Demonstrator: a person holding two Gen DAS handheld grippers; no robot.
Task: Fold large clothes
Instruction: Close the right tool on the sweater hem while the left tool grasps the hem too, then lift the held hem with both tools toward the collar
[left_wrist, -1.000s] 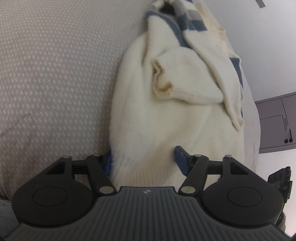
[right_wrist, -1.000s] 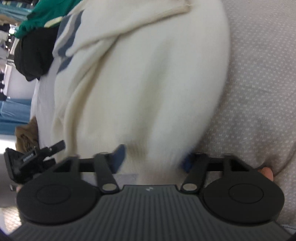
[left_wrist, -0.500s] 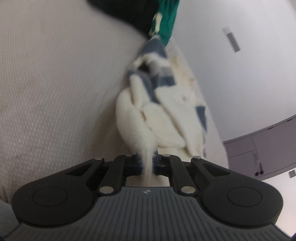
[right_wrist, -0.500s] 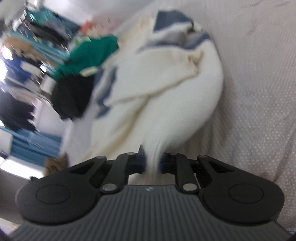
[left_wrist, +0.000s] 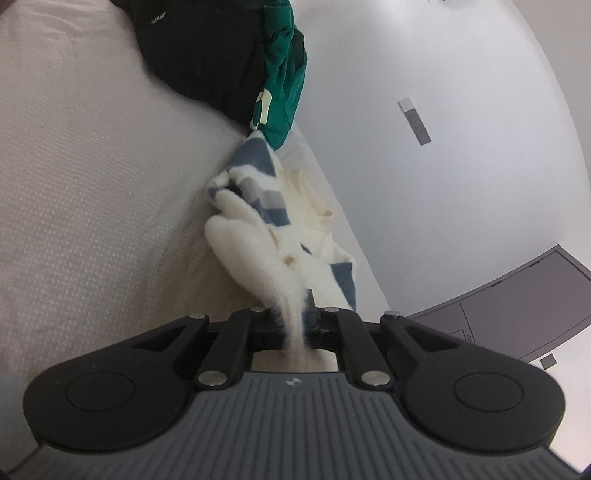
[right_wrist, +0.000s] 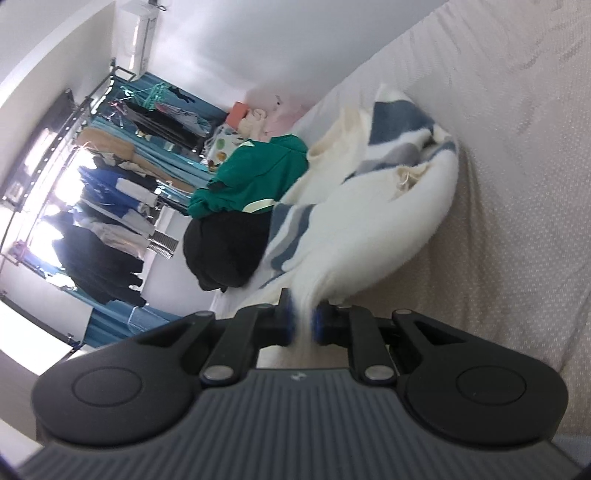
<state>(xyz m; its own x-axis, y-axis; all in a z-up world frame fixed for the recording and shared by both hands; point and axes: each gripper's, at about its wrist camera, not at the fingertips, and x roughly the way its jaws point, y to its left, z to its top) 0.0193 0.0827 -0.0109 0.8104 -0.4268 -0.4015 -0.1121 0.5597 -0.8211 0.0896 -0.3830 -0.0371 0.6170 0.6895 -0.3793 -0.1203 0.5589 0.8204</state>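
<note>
Lifted off the bed (left_wrist: 92, 192) since the earlier frame — sweater (left_wrist: 255, 251) hem clamped in both left gripper (left_wrist: 294, 326) and right gripper (right_wrist: 303, 323); body trailed straight ahead, lengthwise away from both.

The left gripper (left_wrist: 295, 328) is matt black plastic. Its body near the camera is a dark grey ribbed plate with a small pale emblem at the far edge. On either side sits a broad rounded black lobe with a shallow circular recess. Two pairs of slim black link arms run forward from silver pivot pins to the fingers (left_wrist: 317, 325), with smaller silver screw heads at their far ends. The right gripper (right_wrist: 303, 326) has the same build, and its fingers (right_wrist: 286, 321) carry blue pads on their inner faces.
</note>
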